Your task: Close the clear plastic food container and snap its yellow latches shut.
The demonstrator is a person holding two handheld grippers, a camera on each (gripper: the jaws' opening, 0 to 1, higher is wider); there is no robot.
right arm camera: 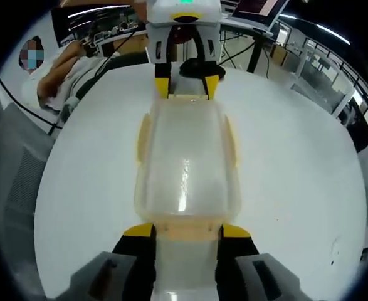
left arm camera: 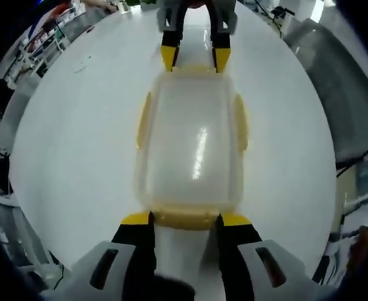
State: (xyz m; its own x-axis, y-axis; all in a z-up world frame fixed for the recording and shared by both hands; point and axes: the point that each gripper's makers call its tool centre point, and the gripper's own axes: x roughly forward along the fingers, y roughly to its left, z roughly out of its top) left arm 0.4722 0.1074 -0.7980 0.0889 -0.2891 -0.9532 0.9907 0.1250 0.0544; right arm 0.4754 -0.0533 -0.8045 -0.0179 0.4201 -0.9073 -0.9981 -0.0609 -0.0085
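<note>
Each gripper, left gripper and right gripper, has two black jaws tipped in yellow, rising from light grey housings with dark slots, the left gripper showing a green light on its white top.

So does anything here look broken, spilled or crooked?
Nothing stands out. The clear container sits flat and straight on the white table, lid on, a gripper at each short end: left, right. No spill or damage shows.
</note>
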